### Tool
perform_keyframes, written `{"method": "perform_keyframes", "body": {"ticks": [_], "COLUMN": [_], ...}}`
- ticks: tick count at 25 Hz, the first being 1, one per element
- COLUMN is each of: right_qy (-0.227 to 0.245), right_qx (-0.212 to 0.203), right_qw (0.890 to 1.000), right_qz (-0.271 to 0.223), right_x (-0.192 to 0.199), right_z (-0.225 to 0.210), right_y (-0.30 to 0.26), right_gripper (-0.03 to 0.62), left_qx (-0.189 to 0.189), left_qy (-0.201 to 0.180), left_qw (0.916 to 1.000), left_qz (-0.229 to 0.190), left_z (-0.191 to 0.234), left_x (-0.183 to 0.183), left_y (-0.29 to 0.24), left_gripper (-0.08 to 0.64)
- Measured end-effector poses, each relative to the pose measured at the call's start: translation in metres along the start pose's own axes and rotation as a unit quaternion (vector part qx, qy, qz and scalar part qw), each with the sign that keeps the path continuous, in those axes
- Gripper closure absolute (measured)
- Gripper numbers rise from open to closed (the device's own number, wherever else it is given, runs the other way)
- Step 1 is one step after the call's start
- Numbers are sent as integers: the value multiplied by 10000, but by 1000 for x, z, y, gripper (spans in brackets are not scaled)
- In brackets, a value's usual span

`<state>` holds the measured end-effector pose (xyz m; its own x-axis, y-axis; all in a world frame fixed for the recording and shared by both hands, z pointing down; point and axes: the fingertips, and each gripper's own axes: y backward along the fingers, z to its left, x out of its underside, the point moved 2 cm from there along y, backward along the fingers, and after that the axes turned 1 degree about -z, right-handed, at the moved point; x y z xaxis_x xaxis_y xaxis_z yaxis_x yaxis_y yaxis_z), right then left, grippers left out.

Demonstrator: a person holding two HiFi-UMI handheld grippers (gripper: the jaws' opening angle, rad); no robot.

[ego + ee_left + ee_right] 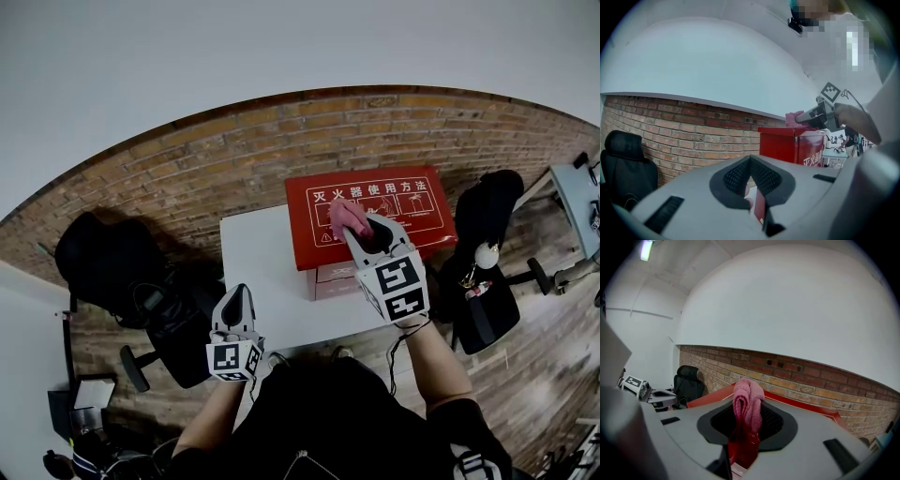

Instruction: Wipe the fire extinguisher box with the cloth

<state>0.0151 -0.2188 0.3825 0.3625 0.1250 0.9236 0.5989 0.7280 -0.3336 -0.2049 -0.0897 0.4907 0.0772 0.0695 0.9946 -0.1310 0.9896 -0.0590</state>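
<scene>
One pink cloth (343,216), pinched in the right gripper (359,232), rests atop the fire extinguisher box (417,211) — seemingly to wipe it. Left of the box hangs the left gripper (236,298), closed, empty; likely kept clear.

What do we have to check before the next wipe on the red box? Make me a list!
1. Cloth is held tight: ok. The right gripper has its jaws shut on the pink cloth.
2. Cloth is at the right spot: ok. It is over the red lid of the fire extinguisher box, near the lid's left part.
3. Cloth presses on the lid: cannot tell. In the left gripper view it sits right at the lid's top edge, but contact is not clear.
4. Other gripper is out of the way: ok. The left gripper is over the white table, apart from the box, jaws shut and empty.
</scene>
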Motion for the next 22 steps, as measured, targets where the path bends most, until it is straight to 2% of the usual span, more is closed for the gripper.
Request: {"method": "perform_keyframes", "body": {"ticks": [22], "right_qy": [272], "right_qx": [-239], "right_qw": [9993], "right_qz": [-54], "right_x": [18], "right_z": [-42], "right_y": [22], "right_gripper": [474], "left_qx": [-197], "left_qy": [5], "left_qw": [9998], "left_qz": [-72], "left_z": [-58], "left_x": [5], "left_y": [-18], "left_gripper": [538]}}
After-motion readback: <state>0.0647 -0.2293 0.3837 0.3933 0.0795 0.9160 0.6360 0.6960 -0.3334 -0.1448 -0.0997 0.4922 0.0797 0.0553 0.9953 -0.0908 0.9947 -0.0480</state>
